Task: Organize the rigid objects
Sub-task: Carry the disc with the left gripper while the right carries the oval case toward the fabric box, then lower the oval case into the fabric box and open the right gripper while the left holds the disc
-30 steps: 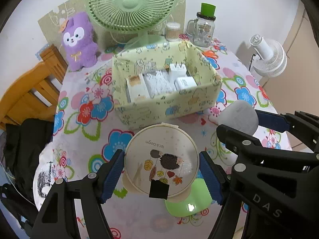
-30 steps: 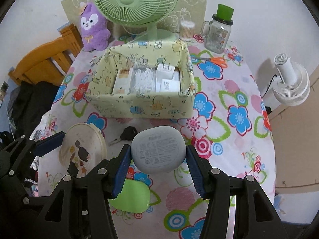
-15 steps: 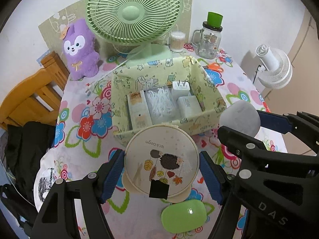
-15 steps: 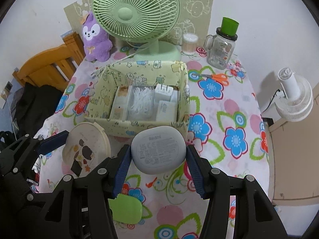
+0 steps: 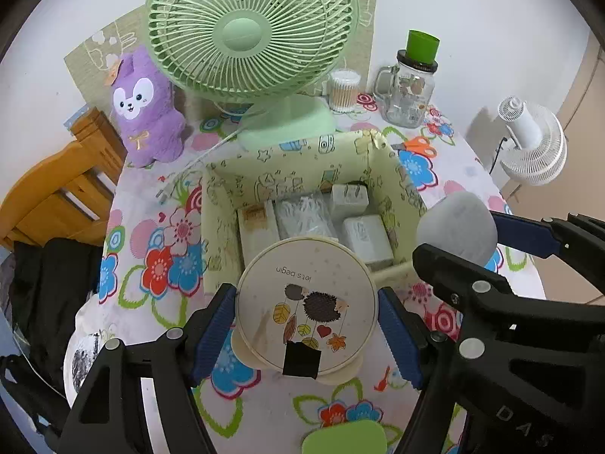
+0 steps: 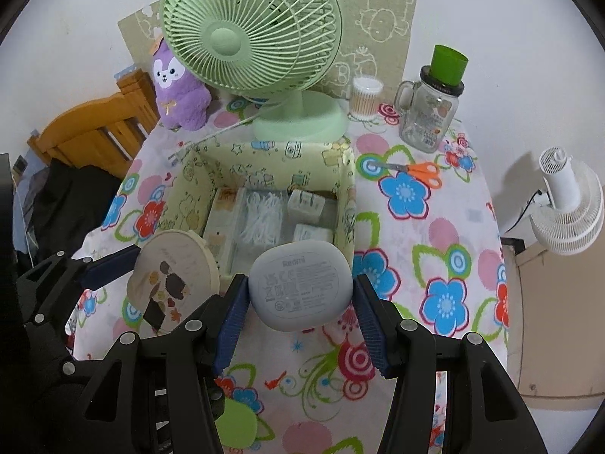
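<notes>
My left gripper (image 5: 306, 321) is shut on a round cream tin (image 5: 306, 302) with a hedgehog picture, held above the near wall of the pale green fabric box (image 5: 302, 159). The box holds white chargers, a bag of cable and a small carton. My right gripper (image 6: 300, 295) is shut on a grey rounded earbud case (image 6: 300, 283), held over the box's near right corner (image 6: 346, 204). Each gripper shows in the other's view: the grey case (image 5: 457, 230) at the right, the tin (image 6: 172, 268) at the left.
A green desk fan (image 5: 249, 38), a purple plush (image 5: 145, 109), a cotton swab jar (image 5: 342, 89) and a glass mug jar (image 5: 412, 90) stand behind the box. Orange scissors (image 6: 416, 170) lie to its right. A green oval case (image 5: 344, 437) lies near me. A wooden chair (image 5: 56, 196) stands left.
Both grippers have carried the tin and the grey case forward toward the box, which now lies right under them. The green oval case has slid down toward the bottom edge of the views.
</notes>
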### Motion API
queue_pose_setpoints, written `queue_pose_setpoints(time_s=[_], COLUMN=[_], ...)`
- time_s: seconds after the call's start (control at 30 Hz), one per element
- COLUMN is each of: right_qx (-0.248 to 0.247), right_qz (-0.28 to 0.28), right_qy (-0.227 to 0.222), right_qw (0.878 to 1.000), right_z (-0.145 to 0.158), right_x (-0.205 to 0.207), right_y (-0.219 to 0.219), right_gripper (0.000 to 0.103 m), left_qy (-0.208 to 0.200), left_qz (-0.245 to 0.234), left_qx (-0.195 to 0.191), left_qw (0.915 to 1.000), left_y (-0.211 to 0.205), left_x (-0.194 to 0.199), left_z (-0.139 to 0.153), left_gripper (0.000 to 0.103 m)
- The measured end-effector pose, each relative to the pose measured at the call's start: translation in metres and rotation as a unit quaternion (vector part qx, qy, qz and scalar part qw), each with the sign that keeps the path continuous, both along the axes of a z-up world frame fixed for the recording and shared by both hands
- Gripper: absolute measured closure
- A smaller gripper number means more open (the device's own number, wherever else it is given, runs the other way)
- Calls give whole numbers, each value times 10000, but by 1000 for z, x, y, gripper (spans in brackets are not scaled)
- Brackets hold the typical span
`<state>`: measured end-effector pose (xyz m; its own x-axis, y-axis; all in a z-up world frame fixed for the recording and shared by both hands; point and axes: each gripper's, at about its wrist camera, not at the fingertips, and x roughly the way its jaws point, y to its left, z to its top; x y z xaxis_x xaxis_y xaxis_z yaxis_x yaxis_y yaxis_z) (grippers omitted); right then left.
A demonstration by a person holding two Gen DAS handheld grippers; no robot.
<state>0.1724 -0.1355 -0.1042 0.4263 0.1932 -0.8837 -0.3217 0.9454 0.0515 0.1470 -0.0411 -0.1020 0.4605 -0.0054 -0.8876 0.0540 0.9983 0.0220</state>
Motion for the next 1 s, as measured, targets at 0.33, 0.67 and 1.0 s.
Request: queue_pose_setpoints(time_s=[0.33, 0.67, 1.0], right_qx=[29, 140, 279], right_qz=[46, 191, 270], right_qy=[65, 292, 639], right_qw=[10000, 9993, 9972], right_z=[-8, -27, -49], right_x=[30, 51, 63], right_y=[-3, 10, 35], right_gripper=[44, 44, 44], left_qy=[39, 181, 293], left_qz=[55, 171, 243], left_qx=[-72, 42, 119], left_qw=[10000, 9997, 9992], left_y=[-1, 10, 26], left_x=[27, 39, 45], left_z=[-8, -22, -34], left_gripper=[26, 26, 26])
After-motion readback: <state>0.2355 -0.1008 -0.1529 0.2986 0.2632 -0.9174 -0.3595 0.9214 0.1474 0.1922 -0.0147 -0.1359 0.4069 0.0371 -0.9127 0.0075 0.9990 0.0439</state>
